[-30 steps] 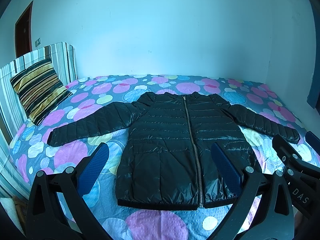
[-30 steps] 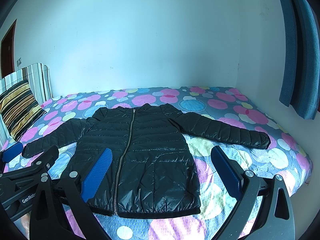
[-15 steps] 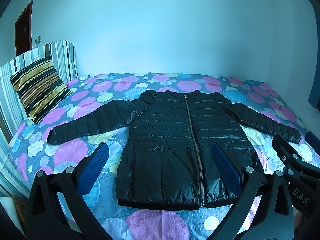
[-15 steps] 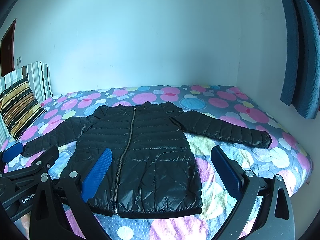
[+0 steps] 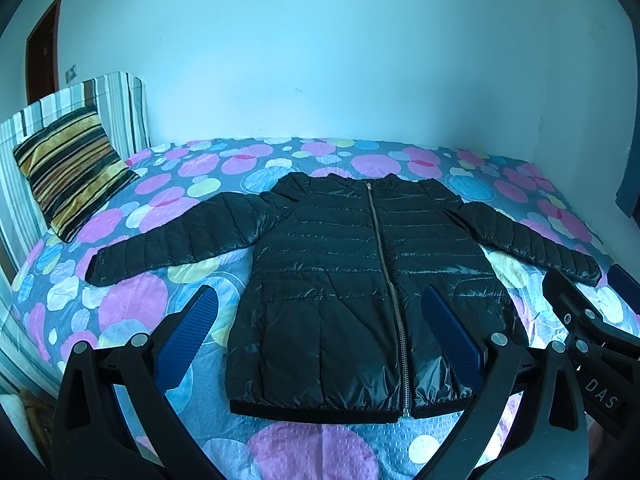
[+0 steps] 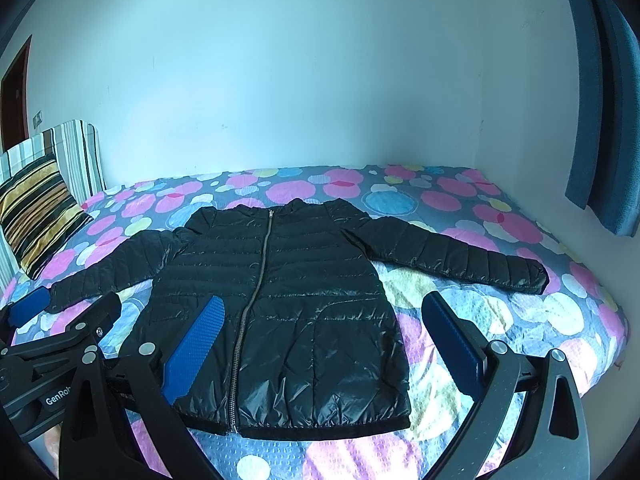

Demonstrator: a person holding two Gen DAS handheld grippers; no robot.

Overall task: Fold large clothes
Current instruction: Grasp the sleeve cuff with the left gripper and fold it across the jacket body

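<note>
**Jacket flat on the bed, both tongs wide and empty**

We look down over a black puffer jacket (image 5: 360, 280) lying face up on the bed (image 5: 132, 300), spread on a sheet printed with pink, blue and yellow circles. The zip (image 5: 386, 280) runs closed from collar to hem, the collar end toward the far wall and the hem nearest us. Both sleeves are stretched outward: the left sleeve (image 5: 176, 240) reaches toward a striped pillow (image 5: 68, 176) that leans on the striped headboard (image 5: 116, 108), and the right sleeve (image 6: 452, 256) points toward the bed's far side, below a blue curtain (image 6: 600, 120).

Our left tongs (image 5: 320, 336) hang above the lower half of the jacket, their blue pads spread far apart with nothing between them but air. From this view one pad sits over the sheet just beside the jacket's left edge, the other over the right front panel. Our right tongs (image 6: 328, 340) are likewise gaping and empty, one pad over the jacket's front by the zip, the other over the sheet just off the jacket's right edge.

Each tool shows at the edge of the other's view, side by side. How high they float over the fabric we cannot really tell through this lens, though neither appears to touch it.
</note>
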